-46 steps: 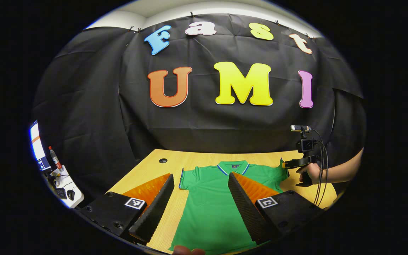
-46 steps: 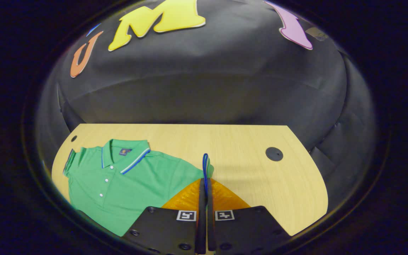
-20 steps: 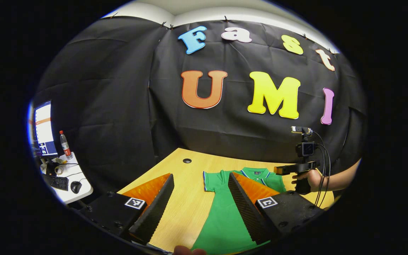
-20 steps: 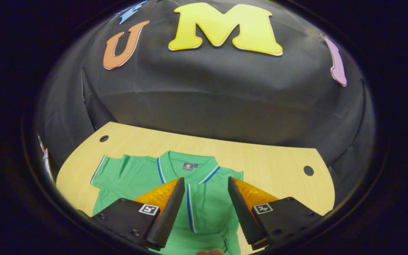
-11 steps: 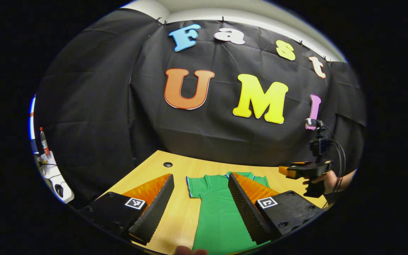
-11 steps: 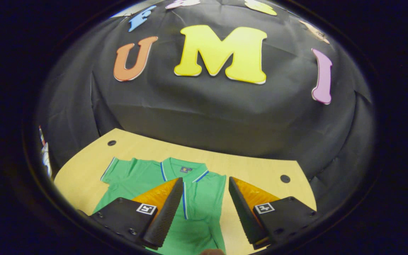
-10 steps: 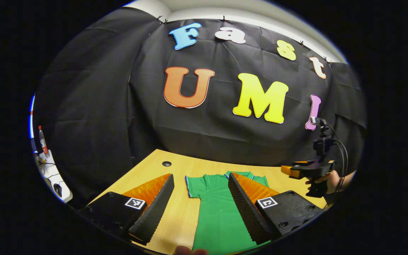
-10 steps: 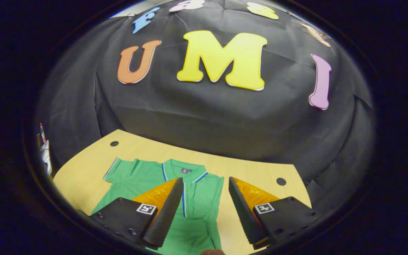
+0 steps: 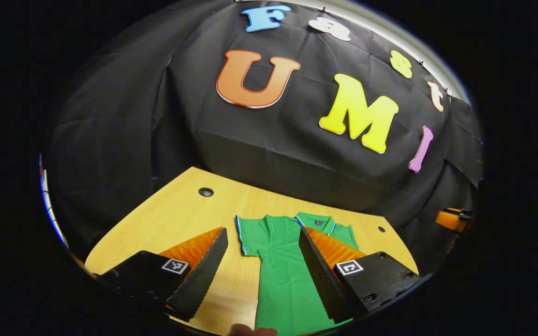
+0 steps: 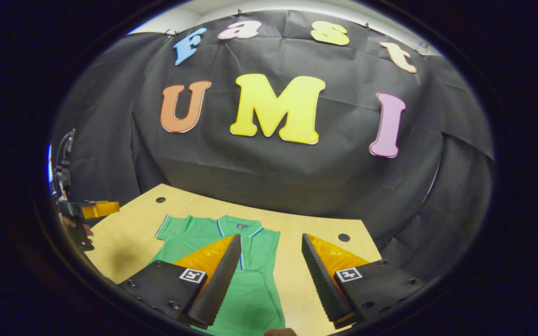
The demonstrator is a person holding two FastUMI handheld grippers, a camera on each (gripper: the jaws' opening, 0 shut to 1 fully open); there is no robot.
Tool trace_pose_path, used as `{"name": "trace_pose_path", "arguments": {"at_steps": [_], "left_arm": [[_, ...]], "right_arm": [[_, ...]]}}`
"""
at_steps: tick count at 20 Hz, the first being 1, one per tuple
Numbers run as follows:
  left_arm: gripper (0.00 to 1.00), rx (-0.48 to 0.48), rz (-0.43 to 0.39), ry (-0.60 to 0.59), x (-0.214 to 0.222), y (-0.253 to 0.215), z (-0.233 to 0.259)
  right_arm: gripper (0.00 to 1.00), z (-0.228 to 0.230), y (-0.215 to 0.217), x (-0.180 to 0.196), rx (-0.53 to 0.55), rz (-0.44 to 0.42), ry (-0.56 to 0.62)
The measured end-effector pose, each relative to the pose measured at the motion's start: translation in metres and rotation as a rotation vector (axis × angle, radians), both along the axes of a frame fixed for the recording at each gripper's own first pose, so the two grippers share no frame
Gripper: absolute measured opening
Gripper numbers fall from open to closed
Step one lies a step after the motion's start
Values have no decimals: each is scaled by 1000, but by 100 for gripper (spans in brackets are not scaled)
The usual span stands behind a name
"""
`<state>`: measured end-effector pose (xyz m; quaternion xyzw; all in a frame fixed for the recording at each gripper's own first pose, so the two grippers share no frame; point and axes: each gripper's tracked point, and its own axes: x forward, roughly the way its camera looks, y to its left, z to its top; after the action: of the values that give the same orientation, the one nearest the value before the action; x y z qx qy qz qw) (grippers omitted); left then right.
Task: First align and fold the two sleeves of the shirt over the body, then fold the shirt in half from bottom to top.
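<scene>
On wooden table (image 9: 175, 214), smooth green shirt (image 9: 287, 280)

The shirt (image 9: 283, 275) runs off the frame's lower edge, its hem unseen; the collar label is too small to tell.

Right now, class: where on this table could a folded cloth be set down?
Bare room: the light wooden table between its round cable hole and the green polo shirt, and the strip right of the shirt. The shirt's middle is crowded.
</scene>
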<state>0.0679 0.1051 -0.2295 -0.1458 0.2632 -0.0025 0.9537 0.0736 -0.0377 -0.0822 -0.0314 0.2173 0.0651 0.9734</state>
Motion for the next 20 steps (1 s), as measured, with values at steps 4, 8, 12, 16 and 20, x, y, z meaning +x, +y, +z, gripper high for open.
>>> {"name": "trace_pose_path", "arguments": {"at_steps": [4, 8, 12, 16, 20], "left_arm": [[99, -7, -52, 76, 20, -6, -42], [99, -14, -54, 130, 42, -6, -80], [99, -13, -14, 174, 63, 1, -117], [99, 31, 29, 200, 83, 7, -151], [99, 41, 27, 225, 95, 3, -171]], "right_arm": [[86, 0, -2, -17, 16, -12, 38], [86, -3, -13, -33, -8, -23, 66], [86, -15, -23, -52, 5, -53, 117], [86, -20, -32, -66, 4, -61, 138], [84, -23, -55, -72, -2, -107, 152]]}}
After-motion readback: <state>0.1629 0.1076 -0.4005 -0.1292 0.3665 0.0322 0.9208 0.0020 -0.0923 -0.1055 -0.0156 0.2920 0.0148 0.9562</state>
